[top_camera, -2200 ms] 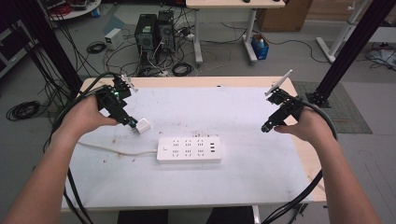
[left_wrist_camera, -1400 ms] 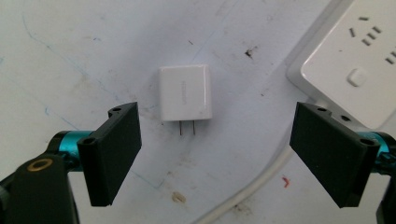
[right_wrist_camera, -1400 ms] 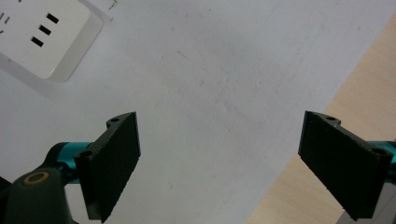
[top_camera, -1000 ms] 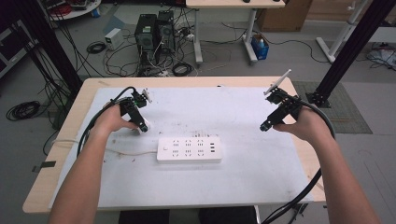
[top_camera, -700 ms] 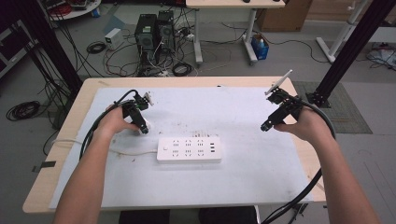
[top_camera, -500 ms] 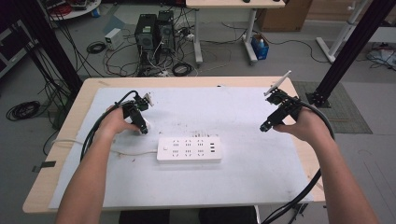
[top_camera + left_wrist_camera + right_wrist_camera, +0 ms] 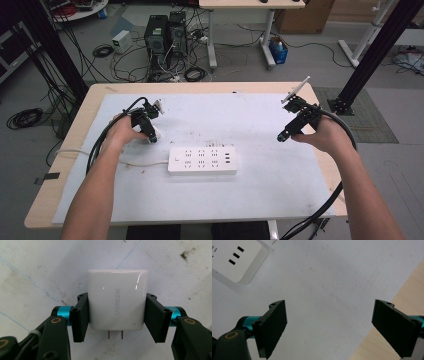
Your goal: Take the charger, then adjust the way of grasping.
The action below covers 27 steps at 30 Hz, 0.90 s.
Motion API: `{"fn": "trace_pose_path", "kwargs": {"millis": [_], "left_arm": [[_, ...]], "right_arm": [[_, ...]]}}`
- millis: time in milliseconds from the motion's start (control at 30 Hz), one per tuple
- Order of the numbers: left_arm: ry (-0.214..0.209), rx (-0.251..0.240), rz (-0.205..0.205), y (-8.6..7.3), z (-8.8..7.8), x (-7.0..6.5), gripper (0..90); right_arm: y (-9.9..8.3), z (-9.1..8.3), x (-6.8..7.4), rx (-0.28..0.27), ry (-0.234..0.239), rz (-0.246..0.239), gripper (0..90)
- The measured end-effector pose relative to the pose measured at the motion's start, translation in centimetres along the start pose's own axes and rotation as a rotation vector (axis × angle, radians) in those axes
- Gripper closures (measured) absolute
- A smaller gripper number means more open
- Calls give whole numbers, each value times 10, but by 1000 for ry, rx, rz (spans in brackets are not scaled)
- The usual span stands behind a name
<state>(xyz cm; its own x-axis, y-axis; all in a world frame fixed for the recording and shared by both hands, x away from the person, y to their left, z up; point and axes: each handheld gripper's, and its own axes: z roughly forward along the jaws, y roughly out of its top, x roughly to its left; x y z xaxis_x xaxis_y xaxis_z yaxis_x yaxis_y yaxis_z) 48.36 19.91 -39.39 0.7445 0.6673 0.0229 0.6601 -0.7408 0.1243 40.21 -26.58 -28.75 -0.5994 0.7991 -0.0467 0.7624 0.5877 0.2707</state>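
I see the table (image 7: 320, 200) with its white mat (image 7: 250, 120); the power strip (image 7: 202, 160) lies flat mid-mat. My left gripper (image 7: 116, 312) points down at the mat left of the strip. Its jaws have just been closing and now clamp both sides of the white charger (image 7: 116, 298), which lies flat, prongs toward the camera. My right gripper (image 7: 342, 326) hovers near the mat's right edge, jaws wide, holding nothing.
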Motion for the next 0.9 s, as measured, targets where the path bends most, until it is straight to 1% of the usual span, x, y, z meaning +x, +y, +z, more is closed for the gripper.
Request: {"fn": "trace_pose_path", "kwargs": {"millis": [33,67,100,133,200,233,267,300,333,367,400,433,500,567,600,633,667,700,733,767,800,833,867,900], "left_arm": [[0,0,0,0,0,0,424],[6,-43,0,-2,-14,-5,424],[6,-43,0,-2,-14,-5,424],[13,-62,9,-4,-28,-11,424],[18,-82,20,-5,-44,-18,424],[18,-82,20,-5,-44,-18,424],[13,-102,36,-7,-60,-25,423],[13,-102,36,-7,-60,-25,424],[16,-112,44,-7,-69,-30,424],[28,-119,62,-7,-80,-36,424],[28,-119,62,-7,-80,-36,424],[34,-131,68,-6,-91,-41,424],[34,-141,75,-6,-98,-45,424],[40,-136,86,-5,-102,-50,424],[40,-136,86,-5,-102,-50,424],[47,-147,91,-5,-107,-54,424],[44,-155,99,-5,-109,-56,424],[44,-155,99,-5,-109,-56,423],[33,-169,114,-4,-112,-59,423],[33,-174,127,-2,-116,-63,424],[41,-182,142,0,-119,-67,424],[47,-187,156,1,-121,-69,424],[47,-187,156,1,-121,-69,424],[39,-228,184,3,-126,-76,424]], "right_arm": [[0,0,1,1,3,5,122],[1,-1,0,0,-1,5,122],[1,-1,0,0,-1,5,122],[1,-2,1,-5,2,9,122],[1,-2,2,-3,5,16,122],[1,-2,3,0,5,15,122],[1,-3,4,-1,7,15,122],[1,-3,4,-1,7,15,122],[1,-3,4,-2,9,20,122],[3,-3,5,-8,20,21,122],[3,-3,5,-8,20,21,122],[3,-3,4,-7,21,18,123],[5,-2,4,-4,22,25,122],[6,-2,5,-3,27,22,122],[6,-2,5,-3,27,22,122],[8,-3,6,-8,44,19,122],[8,-4,7,-11,57,24,123],[8,-4,7,-11,57,24,123],[9,-5,8,-19,66,21,123],[11,-9,9,-20,80,30,123],[12,-9,9,-20,80,31,123],[14,-11,8,-20,86,46,123],[14,-12,7,-22,95,61,123],[15,-13,5,-25,117,92,123]]}}
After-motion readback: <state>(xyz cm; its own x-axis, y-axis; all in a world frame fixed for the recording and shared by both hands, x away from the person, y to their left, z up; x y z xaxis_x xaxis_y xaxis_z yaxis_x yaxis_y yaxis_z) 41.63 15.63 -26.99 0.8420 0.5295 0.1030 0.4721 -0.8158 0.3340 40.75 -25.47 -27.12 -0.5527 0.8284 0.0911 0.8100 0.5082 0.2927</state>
